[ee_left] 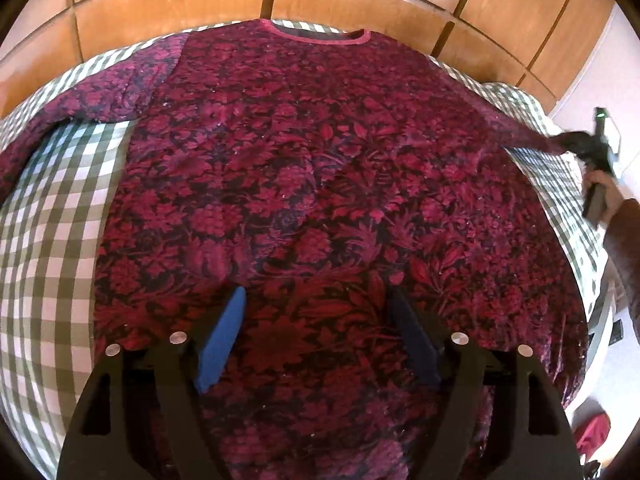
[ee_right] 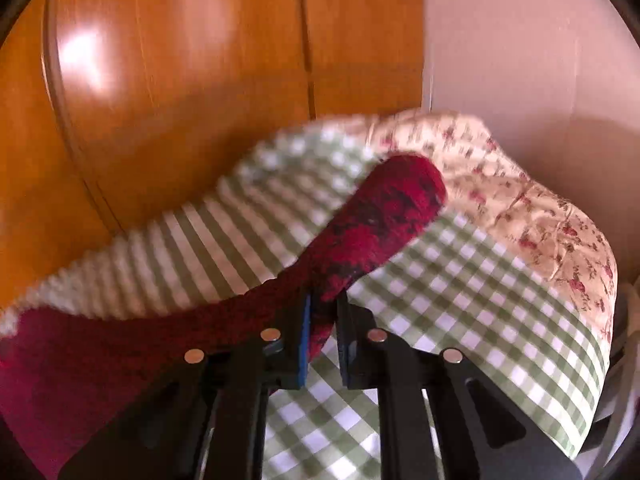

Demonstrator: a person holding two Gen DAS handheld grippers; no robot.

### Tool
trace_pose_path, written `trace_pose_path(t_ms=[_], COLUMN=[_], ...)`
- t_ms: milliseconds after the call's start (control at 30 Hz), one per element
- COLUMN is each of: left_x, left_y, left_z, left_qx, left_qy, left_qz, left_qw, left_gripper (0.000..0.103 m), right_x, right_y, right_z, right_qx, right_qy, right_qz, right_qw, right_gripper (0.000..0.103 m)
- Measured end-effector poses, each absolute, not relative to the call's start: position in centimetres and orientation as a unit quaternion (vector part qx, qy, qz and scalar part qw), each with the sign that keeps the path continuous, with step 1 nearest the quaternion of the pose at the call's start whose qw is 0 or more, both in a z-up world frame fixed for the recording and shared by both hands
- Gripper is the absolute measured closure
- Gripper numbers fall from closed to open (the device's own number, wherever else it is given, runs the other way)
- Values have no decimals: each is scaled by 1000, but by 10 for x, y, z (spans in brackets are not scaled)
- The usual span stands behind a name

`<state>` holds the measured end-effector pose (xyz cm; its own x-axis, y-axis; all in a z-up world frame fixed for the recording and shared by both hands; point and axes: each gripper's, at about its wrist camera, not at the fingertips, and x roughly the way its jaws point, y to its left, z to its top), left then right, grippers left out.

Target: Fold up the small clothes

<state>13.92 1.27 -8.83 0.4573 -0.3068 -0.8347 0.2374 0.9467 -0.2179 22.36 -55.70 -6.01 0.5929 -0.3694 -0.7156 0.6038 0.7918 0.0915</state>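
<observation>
Sweater (ee_left: pixel 320 184) flat on checked bed (ee_left: pixel 52 240), collar far, hem near; left claw (ee_left: pixel 316 300) spread over lower body, touching nothing; right claw (ee_right: pixel 322 320) pinching right sleeve (ee_right: pixel 372 224), pulled outward, long axis running sideways from body.

Checked bedcover (ee_left: pixel 52 216): green and white gingham, spread flat, the landmark here.
Wooden wardrobe (ee_left: pixel 168 8): glossy orange-brown panels with dark seams, standing behind the far edge of the checked bedcover.
Floral fabric (ee_right: pixel 532 204): cream with small red sprigs, creased, lying at the far right corner of the checked bedcover.
Wall (ee_right: pixel 520 48): pale, plain, right of the wardrobe, beyond that corner.
</observation>
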Motion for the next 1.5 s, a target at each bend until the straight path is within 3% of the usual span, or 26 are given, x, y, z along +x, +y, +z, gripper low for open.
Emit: trace_pose_path(t_ms=[33, 133, 300, 400, 767, 1067, 1167, 1200, 1233, 1500], left_x=[139, 140, 142, 145, 155, 161, 177, 185, 189, 233], left_y=[13, 21, 64, 110, 292, 409, 422, 424, 426, 444], left_z=[-88, -83, -66, -63, -84, -90, -92, -91, -90, -24], left_qx=[-34, -53, -145, -187, -368, -460, -429, -412, -403, -312], left_qy=[496, 497, 481, 464, 415, 347, 363, 373, 379, 306], left_qz=[-160, -167, -152, -90, 109, 210, 222, 217, 210, 242], left_qw=[853, 850, 851, 861, 825, 790, 797, 803, 806, 866], left_gripper=[29, 29, 28, 20, 20, 22, 54, 82, 92, 94], right_x=[222, 202, 164, 153, 155, 168, 170, 170, 170, 174], right_y=[-559, -558, -536, -500, -280, -215, -211, -208, -207, -200], right_z=[-69, -81, -58, -41, -48, -77, -83, -83, -84, -91], right_qx=[183, 222, 242, 249, 190, 123, 109, 106, 102, 74], right_qy=[363, 360, 336, 329, 399, 430, 431, 432, 433, 440], right_qz=[-279, -279, -261, -215, 48, 48, 41, 40, 38, 23], right_qw=[870, 862, 872, 885, 896, 893, 895, 895, 895, 895], right_gripper=[65, 30, 10, 8, 8, 6, 5, 4, 4, 2])
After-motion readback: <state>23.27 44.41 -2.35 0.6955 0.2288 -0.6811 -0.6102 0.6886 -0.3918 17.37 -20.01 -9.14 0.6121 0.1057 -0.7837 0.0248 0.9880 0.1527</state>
